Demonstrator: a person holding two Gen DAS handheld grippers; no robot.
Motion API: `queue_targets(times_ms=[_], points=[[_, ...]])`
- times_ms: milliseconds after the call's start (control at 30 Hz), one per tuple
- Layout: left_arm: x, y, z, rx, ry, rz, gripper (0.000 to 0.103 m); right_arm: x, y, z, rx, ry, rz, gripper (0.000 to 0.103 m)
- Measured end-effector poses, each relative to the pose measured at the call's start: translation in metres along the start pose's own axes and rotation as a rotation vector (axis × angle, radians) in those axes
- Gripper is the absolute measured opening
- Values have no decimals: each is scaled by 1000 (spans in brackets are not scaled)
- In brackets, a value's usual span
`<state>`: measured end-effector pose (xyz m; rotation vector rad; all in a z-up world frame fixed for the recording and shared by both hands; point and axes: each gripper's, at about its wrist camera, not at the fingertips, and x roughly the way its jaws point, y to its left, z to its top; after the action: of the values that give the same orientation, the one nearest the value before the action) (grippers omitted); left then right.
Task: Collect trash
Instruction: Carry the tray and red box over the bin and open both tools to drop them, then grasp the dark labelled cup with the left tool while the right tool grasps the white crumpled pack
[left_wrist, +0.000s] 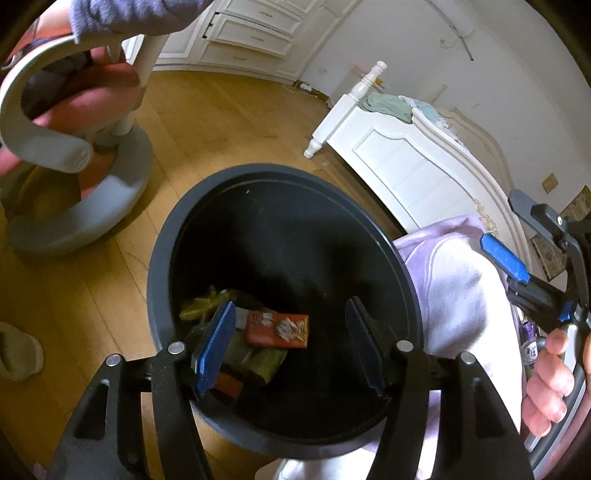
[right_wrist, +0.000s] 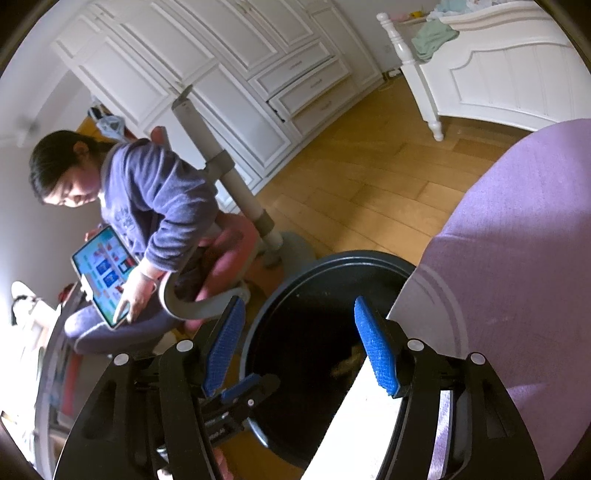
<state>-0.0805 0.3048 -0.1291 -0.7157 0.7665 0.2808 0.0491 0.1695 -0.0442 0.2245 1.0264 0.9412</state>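
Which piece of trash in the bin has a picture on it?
The orange-red packet lying on top in the black bin. It shows a pale printed picture; the yellow-green wrappers beside it are plain.

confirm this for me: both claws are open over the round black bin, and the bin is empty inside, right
Not quite. The round black bin is not empty: the left wrist view shows an orange packet and yellow-green wrappers at its bottom. The left claw and right claw are open over it, as you said.

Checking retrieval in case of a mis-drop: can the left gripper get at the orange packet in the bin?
Probably yes. The left gripper hangs open right above the black bin's uncovered mouth, and the orange packet lies on top of the other trash, nothing over it. The bin's depth is the doubt.
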Motion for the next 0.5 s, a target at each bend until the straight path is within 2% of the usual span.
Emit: queue_targets(times_ms=[200, 333, 433, 500], points=[[-9, 5, -17, -24, 27, 21, 62, -2, -1, 1, 6, -4, 11, 62], [-22, -1, -24, -20, 25, 29, 63, -8, -7, 0, 36, -14, 55, 63], [-35, -10, -27, -4, 5, 29, 62, -23, -11, -6, 33, -39, 68, 70], [-46, -20, -28, 25, -20, 25, 63, -36, -13, -14, 24, -51, 80, 71]])
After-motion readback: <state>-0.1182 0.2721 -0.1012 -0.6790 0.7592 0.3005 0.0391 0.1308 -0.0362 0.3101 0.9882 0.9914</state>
